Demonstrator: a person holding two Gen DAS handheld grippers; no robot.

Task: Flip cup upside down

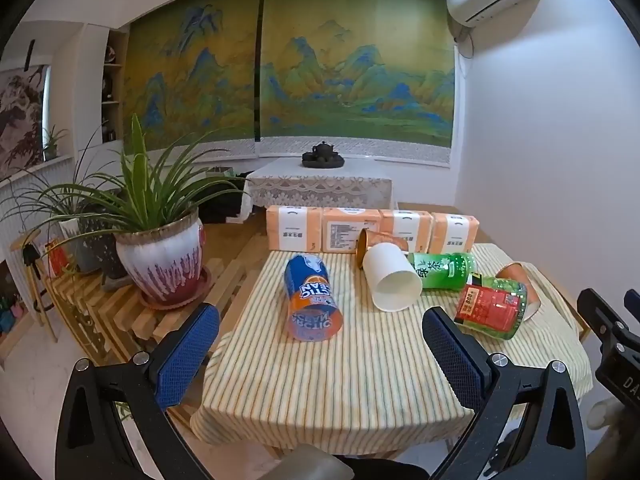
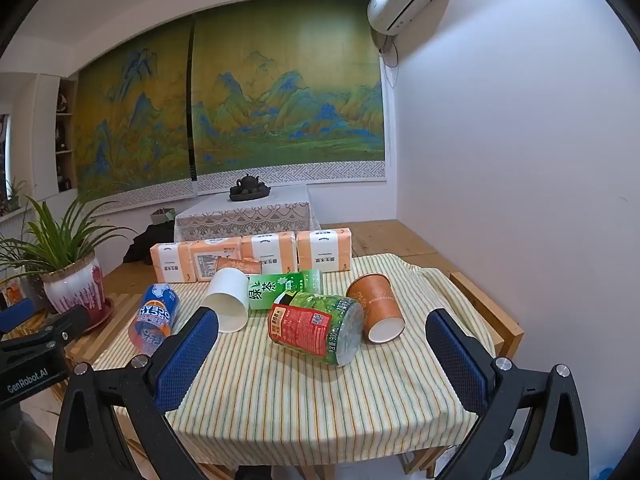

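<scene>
A white paper cup [image 1: 392, 278] [image 2: 228, 298] lies on its side, mouth toward me, mid-table. A brown paper cup [image 2: 376, 308] [image 1: 520, 280] lies on its side at the right. A third brown cup [image 1: 380, 242] [image 2: 240, 266] lies behind the white one. My left gripper [image 1: 320, 354] is open and empty, above the near table edge. My right gripper [image 2: 322, 354] is open and empty, short of the bottles.
A blue-orange bottle [image 1: 312, 300] [image 2: 154, 314], a green tea bottle [image 1: 442, 270] [image 2: 284, 284] and a red-labelled green bottle [image 1: 494, 308] [image 2: 316, 326] lie on the striped cloth [image 1: 340, 380]. Tissue packs [image 1: 372, 228] line the back. A potted plant [image 1: 160, 256] stands left.
</scene>
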